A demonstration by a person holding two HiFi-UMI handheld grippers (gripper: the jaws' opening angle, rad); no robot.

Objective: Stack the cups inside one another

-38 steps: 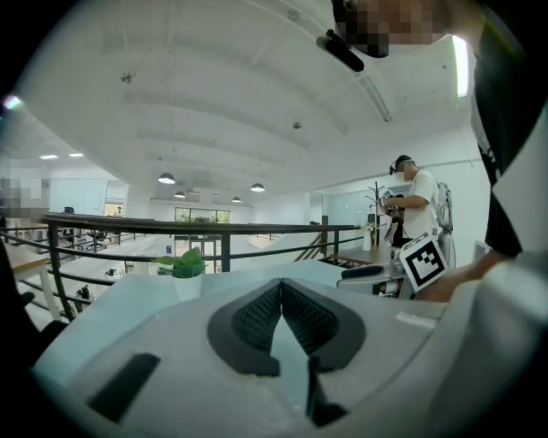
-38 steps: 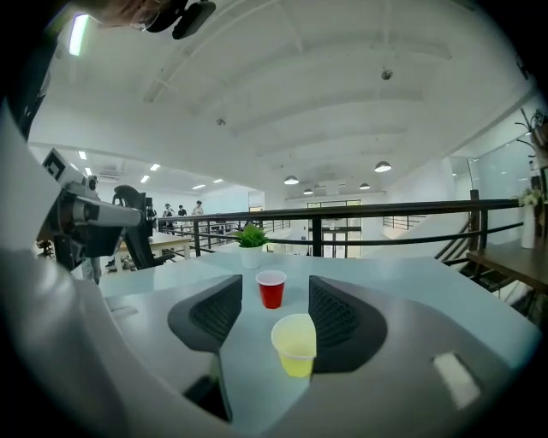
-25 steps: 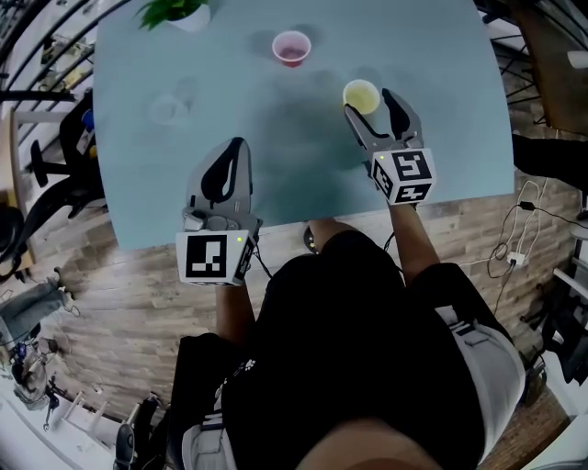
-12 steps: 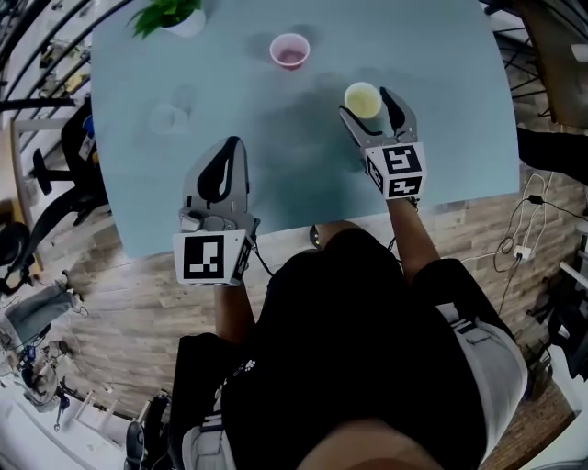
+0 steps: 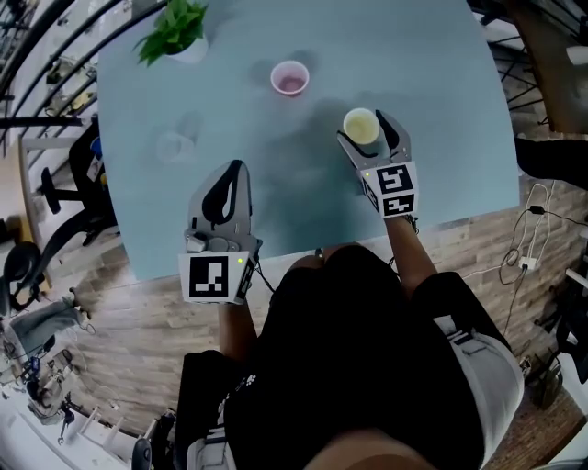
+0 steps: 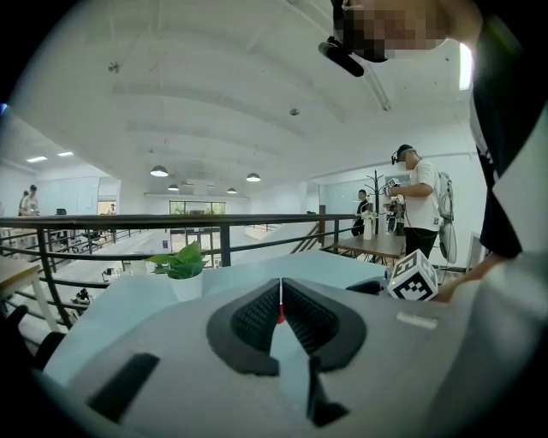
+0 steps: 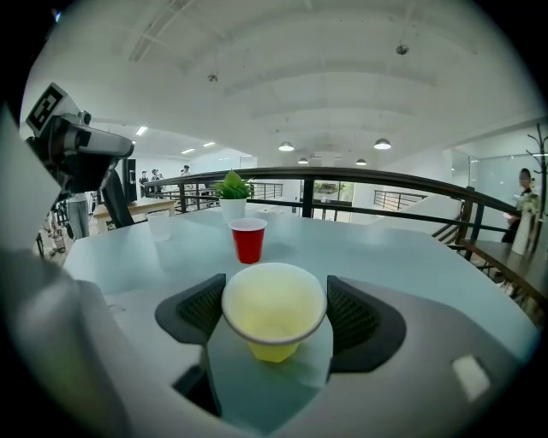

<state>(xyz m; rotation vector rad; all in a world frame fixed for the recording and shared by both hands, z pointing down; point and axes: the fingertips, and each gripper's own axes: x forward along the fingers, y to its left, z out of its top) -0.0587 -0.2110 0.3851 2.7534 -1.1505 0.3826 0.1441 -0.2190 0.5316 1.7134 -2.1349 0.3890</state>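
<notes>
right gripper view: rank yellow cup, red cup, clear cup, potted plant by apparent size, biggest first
1. yellow cup: largest by far, though it sits closest to the camera.
2-3. red cup and potted plant: look about alike, so not ranked.
4. clear cup: smallest.

We are looking steeply down from the head onto the pale blue-grey tabletop (image 5: 276,156). Cameras on the left gripper (image 5: 236,168) and right gripper (image 5: 365,127) are facing low across it; all are sharing the small potted green plant (image 5: 179,27).
</notes>
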